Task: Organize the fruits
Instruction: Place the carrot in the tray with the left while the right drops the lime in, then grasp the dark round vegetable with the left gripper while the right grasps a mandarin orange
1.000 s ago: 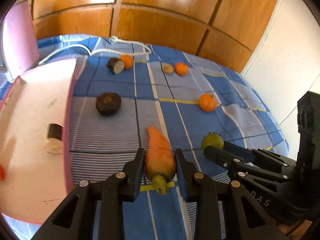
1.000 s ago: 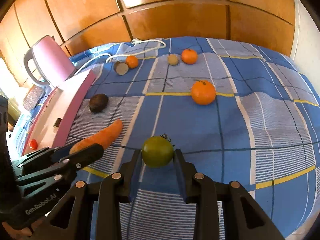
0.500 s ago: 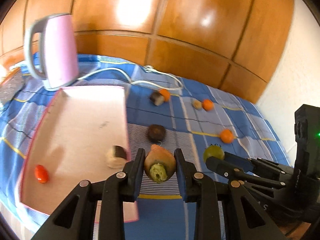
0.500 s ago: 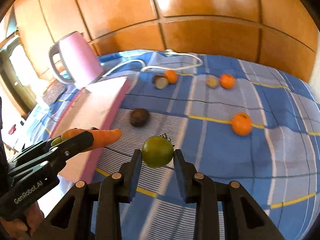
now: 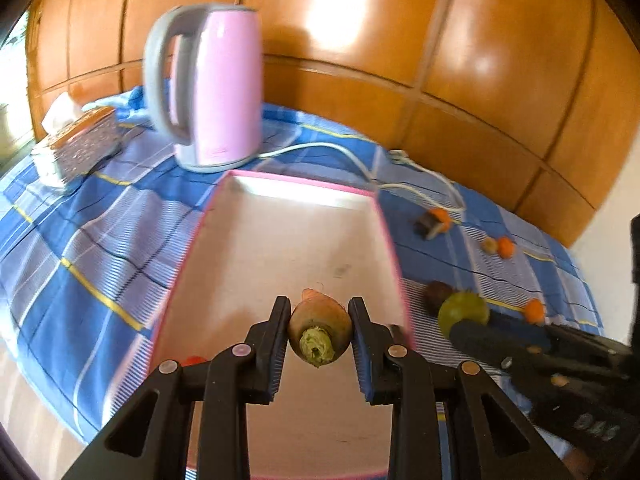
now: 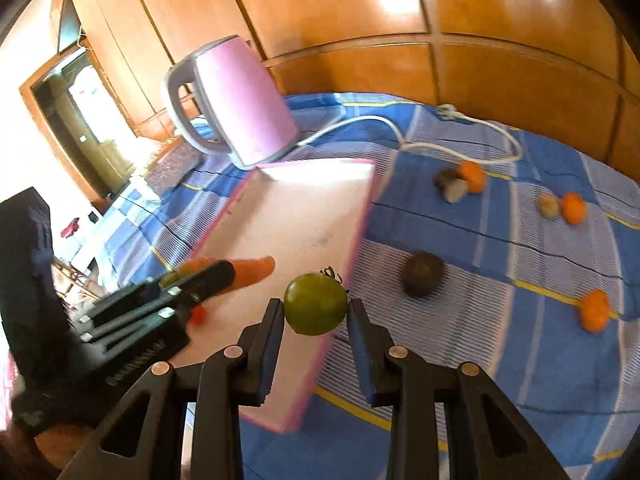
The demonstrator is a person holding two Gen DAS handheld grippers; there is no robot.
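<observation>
Carrot (image 5: pixel 320 330) clamped in left hand-held gripper (image 5: pixel 320 336) now over pink tray (image 5: pixel 288 240); a second ago over the blue cloth. Right hand-held gripper (image 6: pixel 314 316) holds green tomato (image 6: pixel 315 309) at tray edge. Both near release.

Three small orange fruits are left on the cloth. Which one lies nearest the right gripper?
The lone orange fruit at the right edge, sitting on a yellow stripe. The other two lie farther back: one beside a small brownish fruit, one against a dark cut piece near the white cord.
</observation>
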